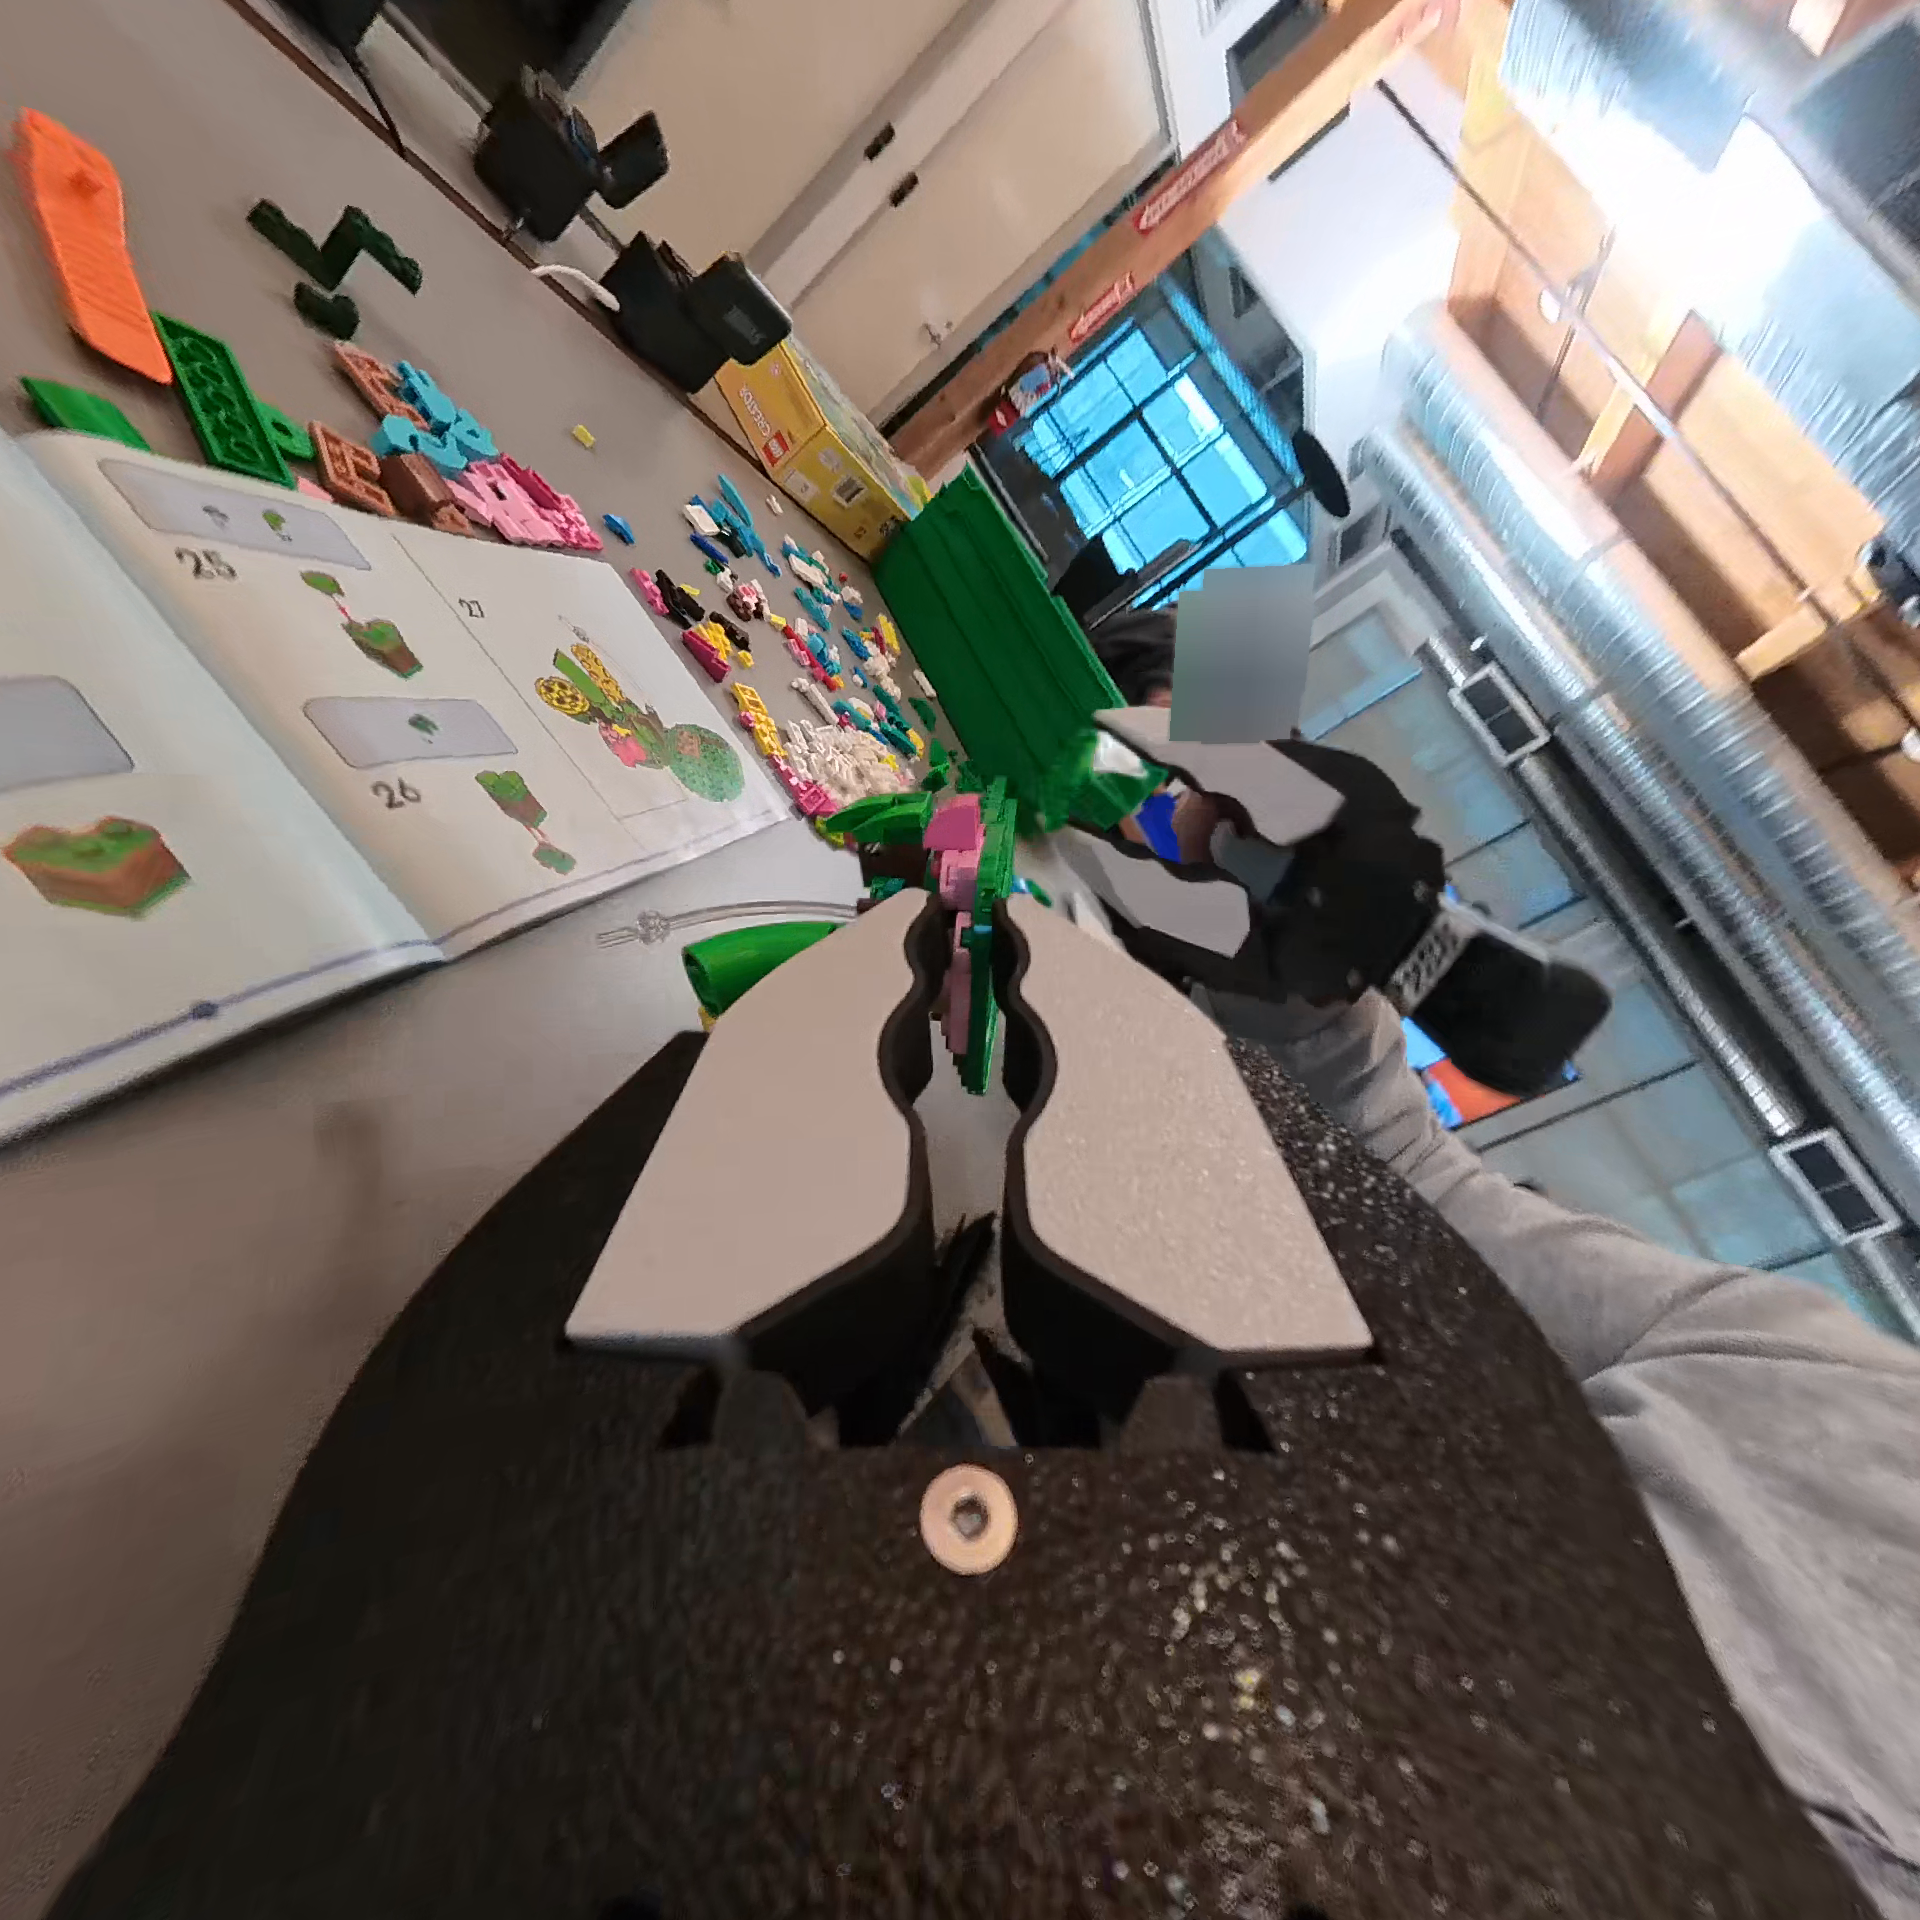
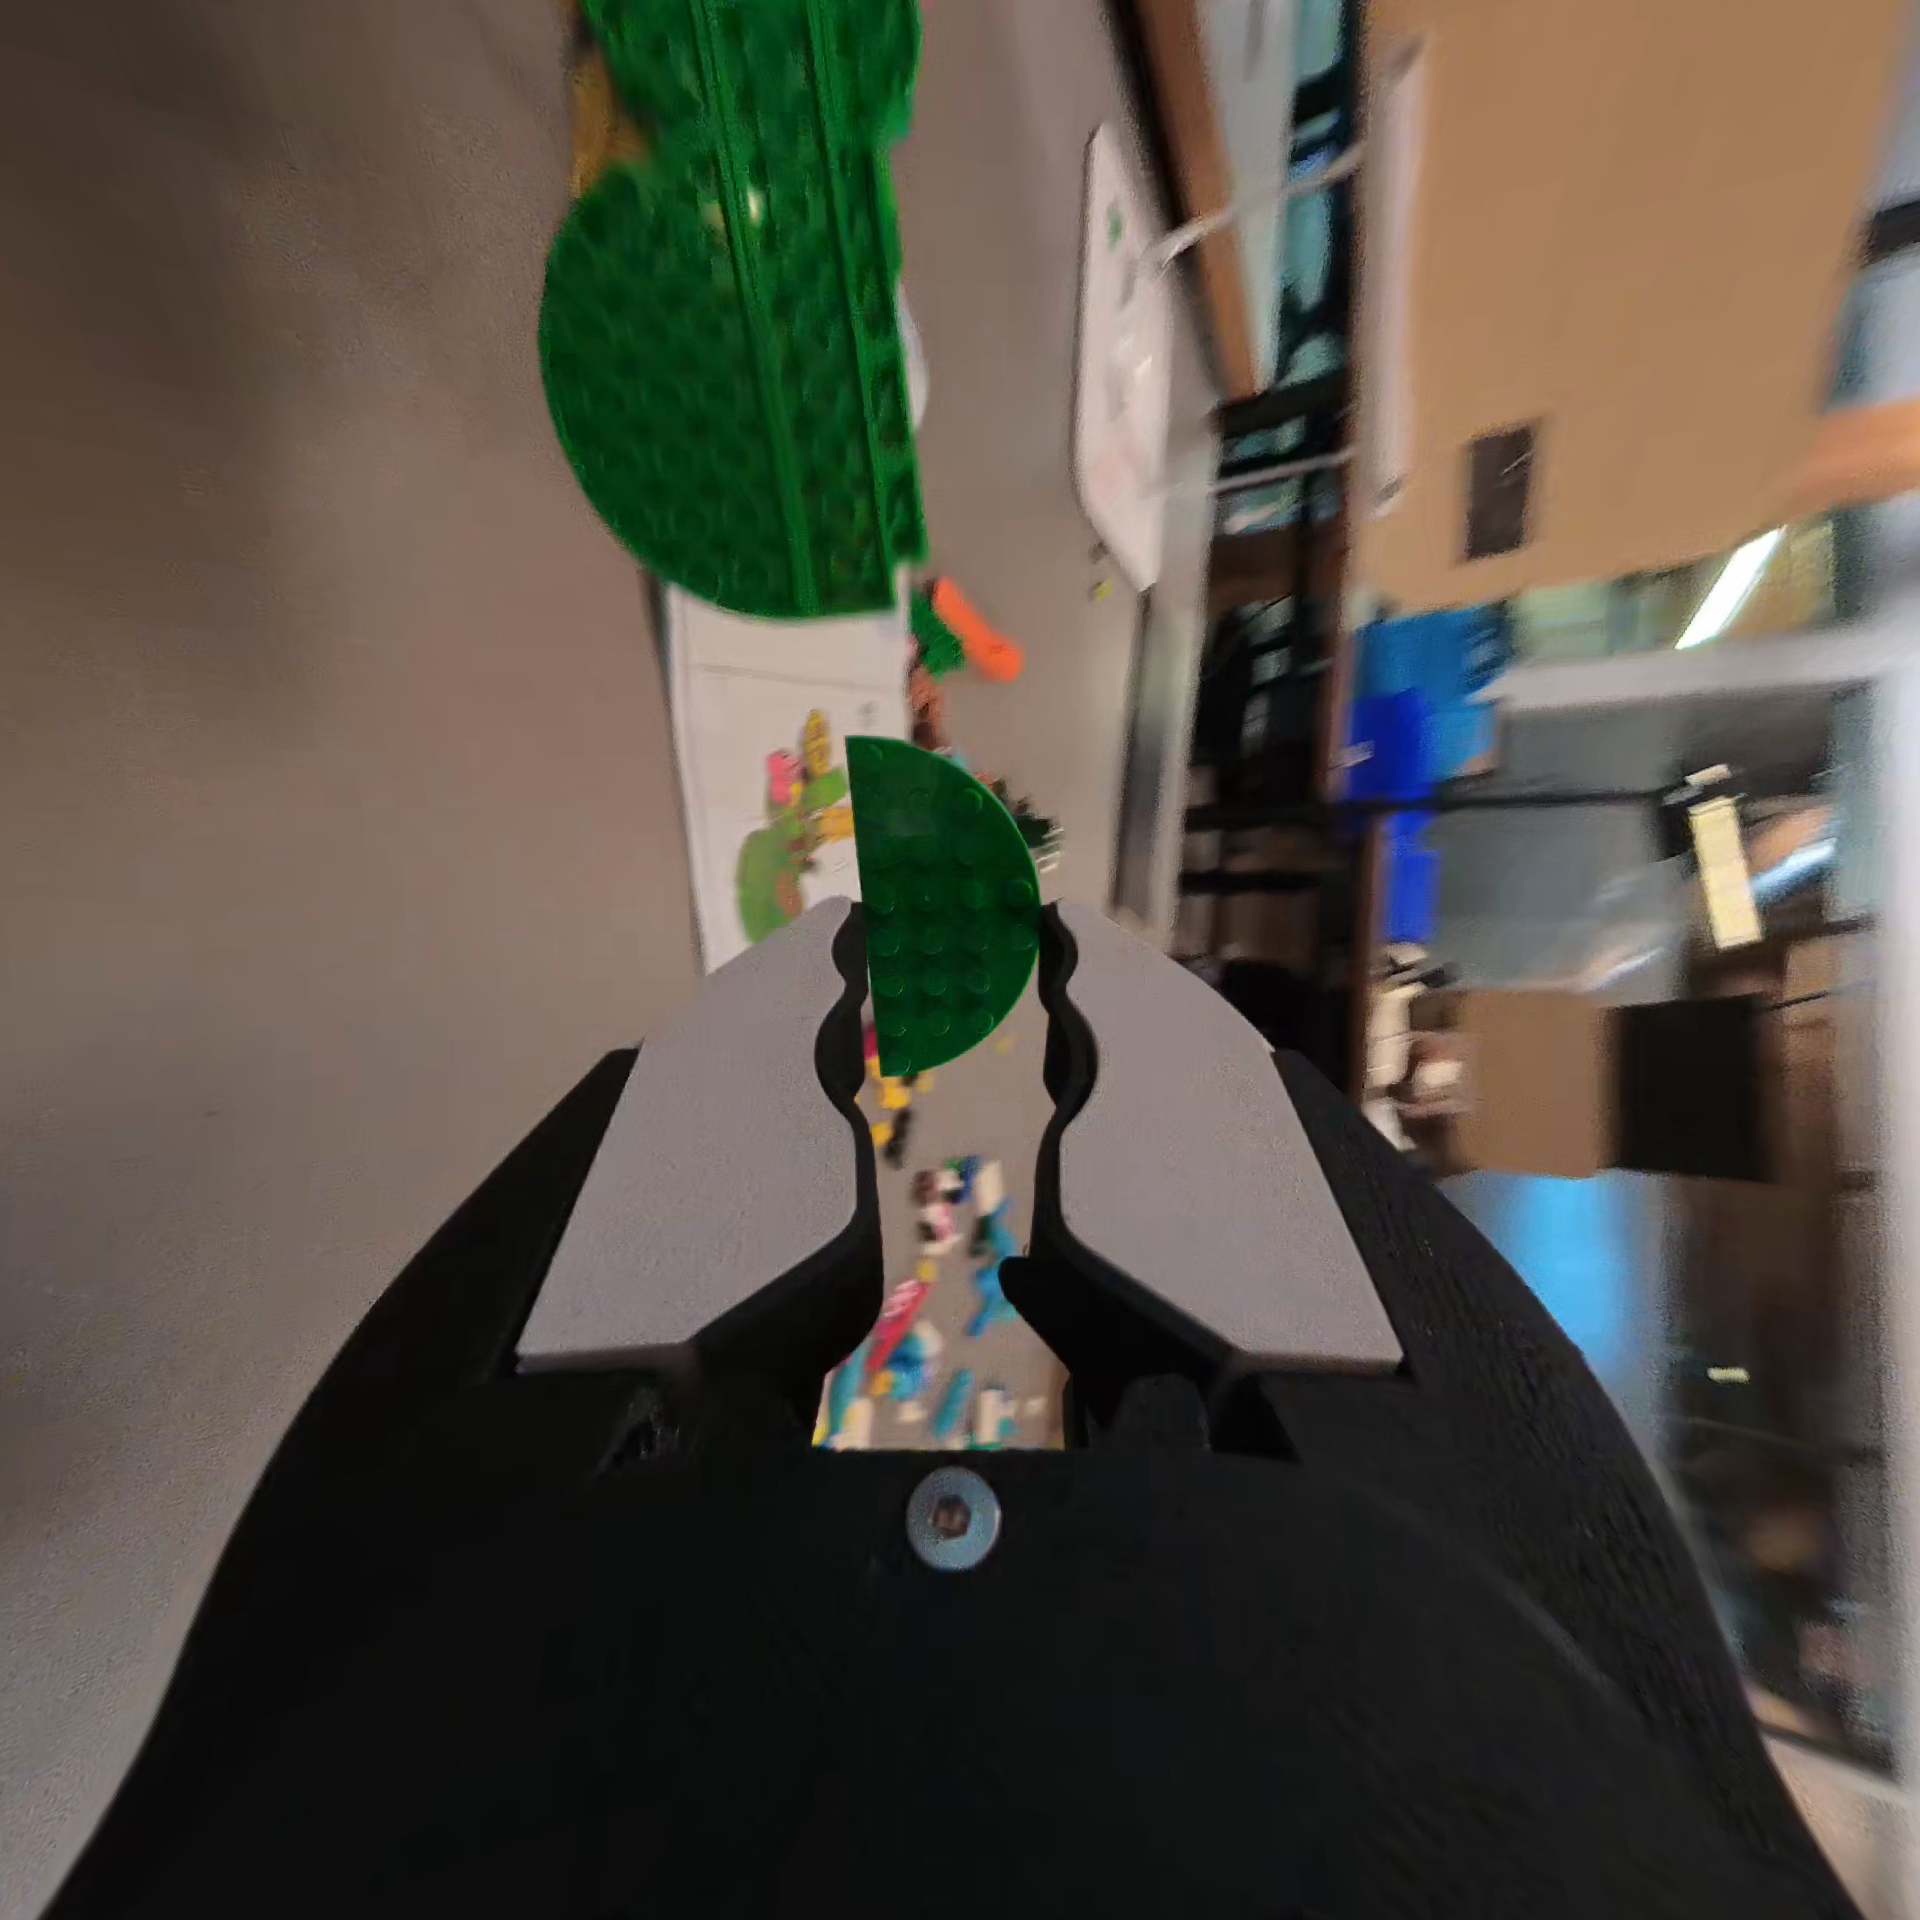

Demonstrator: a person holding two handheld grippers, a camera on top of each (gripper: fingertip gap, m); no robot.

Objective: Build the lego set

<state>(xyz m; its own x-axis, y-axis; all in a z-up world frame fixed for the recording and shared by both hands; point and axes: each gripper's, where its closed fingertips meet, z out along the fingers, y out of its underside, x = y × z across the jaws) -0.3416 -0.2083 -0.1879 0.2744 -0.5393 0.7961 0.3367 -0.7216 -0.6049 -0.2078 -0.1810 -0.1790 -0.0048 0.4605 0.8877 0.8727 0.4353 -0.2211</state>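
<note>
My left gripper (image 1: pixel 964 914) is shut on a thin green and pink brick assembly (image 1: pixel 961 842), gripped edge-on and sticking out past the fingertips above the grey table (image 1: pixel 312 1143). My right gripper (image 2: pixel 948 920) is shut on a dark green half-round studded plate (image 2: pixel 940 914), with both pads on its edges. In the left wrist view, the right gripper (image 1: pixel 1174 831) is just right of the left one, a green piece (image 1: pixel 1107 774) at its tips. A large green build of round and strip plates (image 2: pixel 727 364) hangs close ahead in the right wrist view, and also shows in the left wrist view (image 1: pixel 987 644).
An open instruction booklet (image 1: pixel 312 675) lies on the left of the table. Several loose coloured bricks (image 1: pixel 810 665) are spread behind it, with an orange tool (image 1: pixel 83 239) and a yellow box (image 1: pixel 821 447) farther off. A person's grey sleeve (image 1: pixel 1558 1247) is at the right. One gripper's finger ends stand about 15 cm off the other's.
</note>
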